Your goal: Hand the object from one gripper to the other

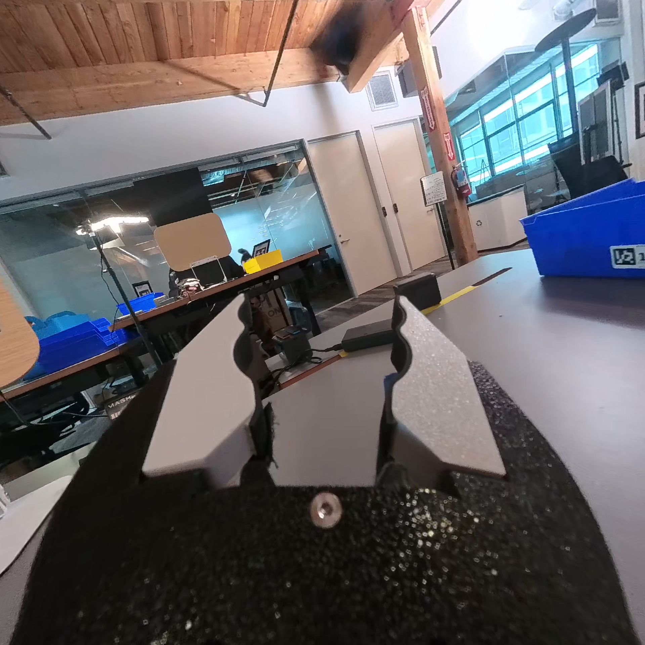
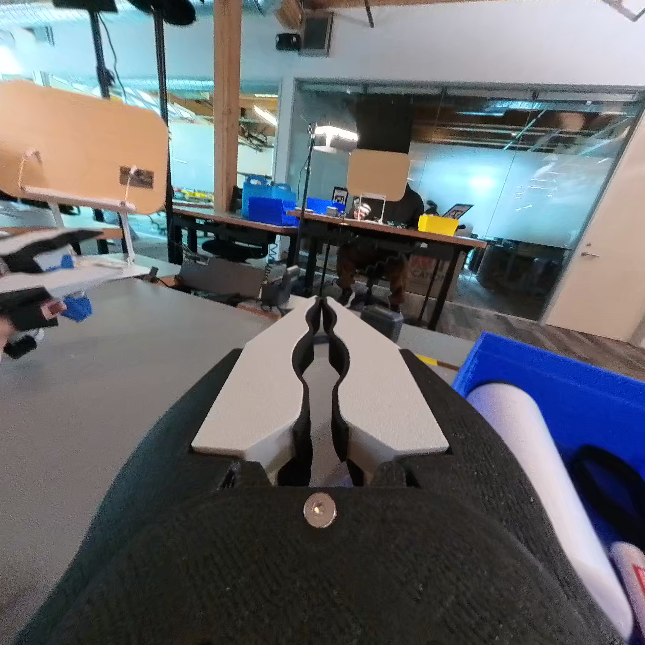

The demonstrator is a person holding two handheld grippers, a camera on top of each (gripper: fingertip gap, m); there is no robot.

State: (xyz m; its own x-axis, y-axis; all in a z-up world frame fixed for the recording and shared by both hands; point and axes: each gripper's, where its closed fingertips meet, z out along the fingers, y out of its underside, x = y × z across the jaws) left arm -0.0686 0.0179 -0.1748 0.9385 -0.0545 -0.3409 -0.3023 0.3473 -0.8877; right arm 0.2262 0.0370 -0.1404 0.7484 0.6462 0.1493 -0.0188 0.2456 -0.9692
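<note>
My left gripper (image 1: 323,307) is open and empty, its grey fingers (image 1: 209,384) wide apart above the grey table (image 1: 541,349). My right gripper (image 2: 321,303) is shut with its fingertips touching and nothing between them. It hovers over the table (image 2: 122,366) beside a blue bin (image 2: 558,380). The bin holds a white tube (image 2: 537,471), a black object (image 2: 614,488) and a small item with a red label (image 2: 628,572). The left gripper also shows at the left edge of the right wrist view (image 2: 66,282), open and empty.
The blue bin (image 1: 586,234) stands at the right of the left wrist view. A black power brick (image 1: 366,335) with a cable and a black box (image 1: 417,289) lie near the table's far edge. A person sits at a far desk (image 2: 384,230). Some 30 cm of space lies between my two pairs of fingers.
</note>
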